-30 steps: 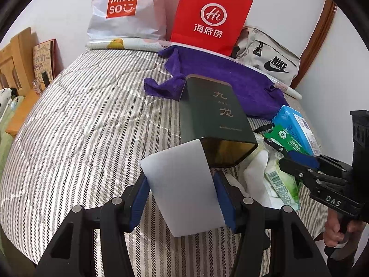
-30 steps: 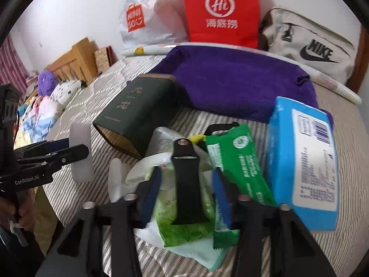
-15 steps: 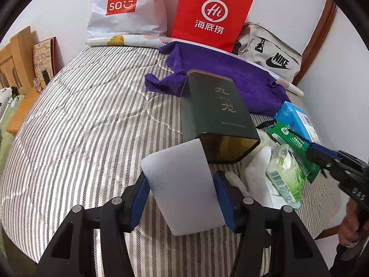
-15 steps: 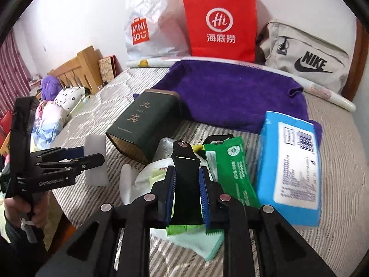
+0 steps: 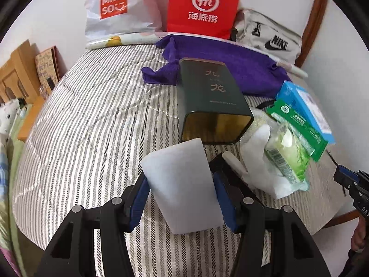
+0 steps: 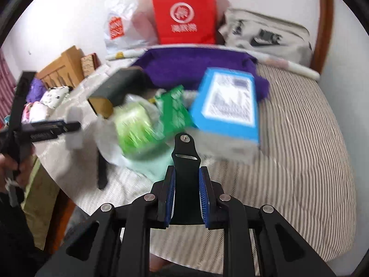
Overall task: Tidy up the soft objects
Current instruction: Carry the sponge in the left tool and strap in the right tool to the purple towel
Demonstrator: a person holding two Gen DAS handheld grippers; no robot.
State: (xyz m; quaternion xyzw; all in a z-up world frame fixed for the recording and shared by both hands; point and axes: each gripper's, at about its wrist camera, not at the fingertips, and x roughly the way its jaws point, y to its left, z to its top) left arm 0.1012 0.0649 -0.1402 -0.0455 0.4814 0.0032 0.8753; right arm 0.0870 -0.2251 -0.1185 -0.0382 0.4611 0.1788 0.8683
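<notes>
Gripping a pale grey-white foam block between its blue pads, the left tool hangs over the striped bed cover, its jaws about half apart and pressed on the block's sides. At 12 o'clock from the block, a dark green tin lies on its side with its open mouth toward the camera. At 2 o'clock from the block sits a heap: a white glove, a clear pack of green wipes, a green sachet and a blue tissue pack. A purple towel lies beyond the tin.

The right tool is nearly closed, clamping a black watch strap upright between its pads, at 6 o'clock from the blurred tissue pack and above the bed. A red paper bag and a grey Nike bag stand by the wall.
</notes>
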